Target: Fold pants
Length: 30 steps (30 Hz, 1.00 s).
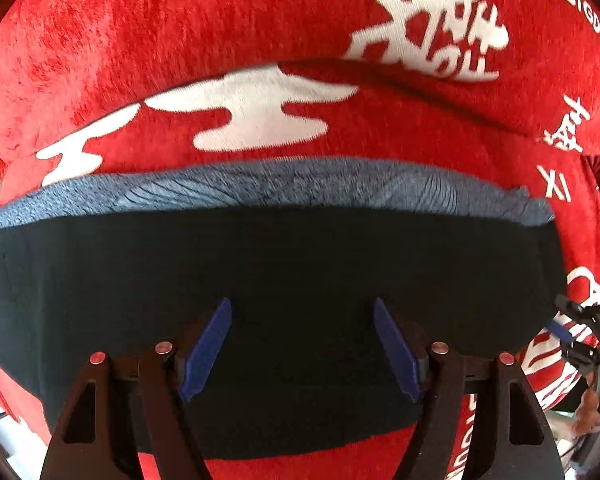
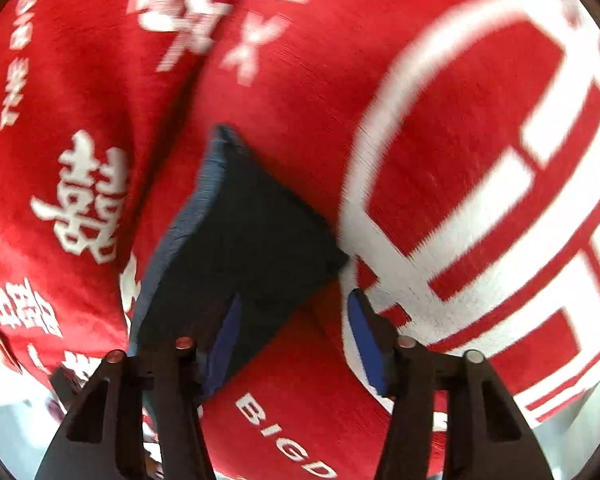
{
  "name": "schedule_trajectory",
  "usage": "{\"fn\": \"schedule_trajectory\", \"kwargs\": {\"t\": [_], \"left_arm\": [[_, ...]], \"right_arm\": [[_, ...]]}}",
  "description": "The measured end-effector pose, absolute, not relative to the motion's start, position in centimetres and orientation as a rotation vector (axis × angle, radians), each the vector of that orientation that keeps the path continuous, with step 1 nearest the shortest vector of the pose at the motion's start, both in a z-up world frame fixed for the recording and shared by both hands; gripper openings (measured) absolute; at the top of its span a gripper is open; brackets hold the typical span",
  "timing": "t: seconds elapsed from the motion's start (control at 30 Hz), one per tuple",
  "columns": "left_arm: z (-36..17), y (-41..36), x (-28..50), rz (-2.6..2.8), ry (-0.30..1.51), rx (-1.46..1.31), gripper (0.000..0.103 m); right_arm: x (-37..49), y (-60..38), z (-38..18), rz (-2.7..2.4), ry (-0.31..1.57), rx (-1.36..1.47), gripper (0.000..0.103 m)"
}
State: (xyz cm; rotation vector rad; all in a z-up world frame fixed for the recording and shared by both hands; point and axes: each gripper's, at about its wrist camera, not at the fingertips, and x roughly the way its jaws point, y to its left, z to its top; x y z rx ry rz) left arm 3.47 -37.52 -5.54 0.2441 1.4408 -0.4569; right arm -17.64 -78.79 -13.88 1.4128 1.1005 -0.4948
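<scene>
Red blanket [image 1: 140, 40] with white characters and lettering fills nearly all of both views. A fold ridge crosses the upper half of the left wrist view and covers part of the print. Lettering at upper right of that view is cut off by the lens edge. In the right wrist view the blanket [image 2: 440, 152] is motion-smeared, so the print at upper left is hard to read.

Pants [image 1: 280, 264] are next in size: a dark folded slab across the middle of the left wrist view, lying on the blanket, with a lighter blue-grey edge along the top. The left end runs out of frame. The dark face shows no detail, so I can't count the layers. In the right wrist view the pants [image 2: 252, 232] sit centre-left as a slanted dark block with the blue edge on its left side. The bottom corner is hidden behind my finger linkage.

My left gripper [image 1: 302, 344] has its blue pads wide apart over the dark cloth and holds nothing. Whether it touches the cloth I can't tell.

My right gripper [image 2: 294, 340] is also spread wide and empty. Its left pad is over the pants edge and its right pad is over the blanket. In the left wrist view it [image 1: 580, 336] shows small at the right edge, mostly cut off.
</scene>
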Motion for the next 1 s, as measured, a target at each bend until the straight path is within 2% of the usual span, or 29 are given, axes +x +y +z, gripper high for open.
{"fn": "schedule_trajectory", "kwargs": {"t": [0.03,0.07,0.27,0.37,0.43,0.5,0.53,0.6,0.7,0.73,0.77,0.8,0.87,1.0], "left_arm": [[-5.6,-37.6,3.3,-0.457,1.441,0.25,0.075],[-5.5,-37.8,3.3,-0.458,1.441,0.253,0.075],[-3.4,-38.8,3.9,-0.495,1.35,0.258,0.075],[-4.5,-39.5,4.3,-0.465,1.382,0.269,0.075],[-4.2,-39.5,4.7,-0.459,1.36,0.261,0.075],[-4.2,-39.8,5.0,-0.448,1.313,0.29,0.075],[-4.4,-39.7,5.3,-0.439,1.306,0.307,0.075],[-5.6,-39.5,6.4,-0.406,1.332,0.325,0.075],[-7.9,-38.8,7.9,-0.341,1.373,0.319,0.075],[-8.2,-38.8,8.2,-0.329,1.381,0.312,0.075],[-8.1,-38.7,8.5,-0.322,1.386,0.29,0.075],[-7.6,-38.8,8.6,-0.322,1.38,0.275,0.075],[-6.4,-39.1,8.6,-0.351,1.35,0.273,0.075],[-7.0,-40.2,8.4,-0.378,1.324,0.341,0.075]], "right_arm": [[-17.6,-78.9,-14.5,-0.489,1.082,1.428,0.015],[-17.4,-79.0,-14.9,-0.475,1.067,1.437,0.011],[-13.8,-81.0,-10.7,-0.324,0.931,1.34,0.009],[-12.8,-81.0,-11.7,-0.329,1.008,1.284,0.009],[-13.3,-80.6,-14.1,-0.34,1.11,1.315,0.016],[-14.7,-80.2,-15.0,-0.344,1.127,1.341,0.022],[-15.4,-79.9,-15.0,-0.332,1.093,1.35,0.04],[-16.4,-79.5,-15.3,-0.328,1.067,1.373,0.064],[-16.7,-79.2,-17.5,-0.338,1.037,1.467,0.064],[-16.6,-79.6,-18.4,-0.332,0.983,1.514,0.06],[-16.2,-79.7,-19.0,-0.327,0.945,1.545,0.051],[-15.8,-80.1,-19.5,-0.329,0.928,1.566,0.015],[-14.6,-80.6,-19.7,-0.324,0.949,1.587,0.013],[-13.8,-81.2,-16.1,-0.252,0.934,1.448,0.012]]}}
